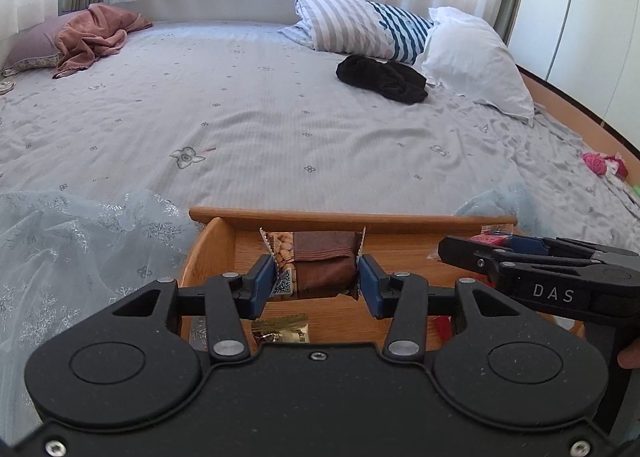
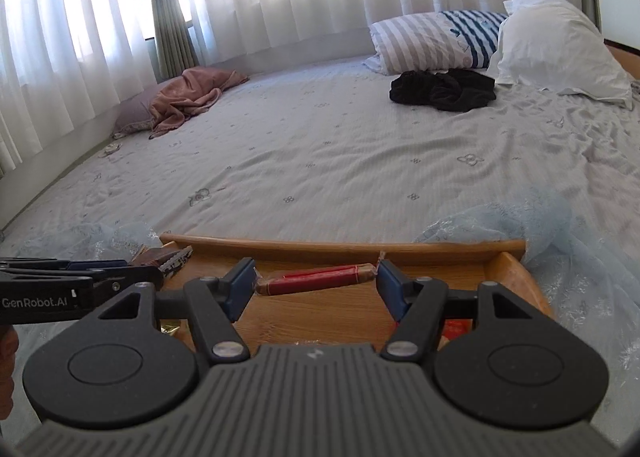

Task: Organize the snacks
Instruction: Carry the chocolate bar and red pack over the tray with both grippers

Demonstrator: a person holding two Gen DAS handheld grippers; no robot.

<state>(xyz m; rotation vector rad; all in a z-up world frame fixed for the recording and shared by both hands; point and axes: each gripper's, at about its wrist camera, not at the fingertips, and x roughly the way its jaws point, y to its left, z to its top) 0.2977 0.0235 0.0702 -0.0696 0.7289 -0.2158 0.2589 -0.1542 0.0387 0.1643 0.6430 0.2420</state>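
Two grippers hover over a wooden tray [image 1: 352, 217] on the bed [image 1: 280, 117]. At lower centre of its view, the left gripper [image 1: 318, 281] clenches a brown peanut bar [image 1: 320, 261]; the right gripper [image 2: 316, 289] grasps a red sausage stick [image 2: 316, 280] by its ends.

White letters "DAS" stand on the black side of the right tongs [image 1: 472, 253] in the left wrist view. "GenRobot.AI" is printed in white on the side of the left tongs [image 2: 132, 271] in the right wrist view. The brown snack packet [image 1: 316, 269] bears a QR code; its other print is too small to read.
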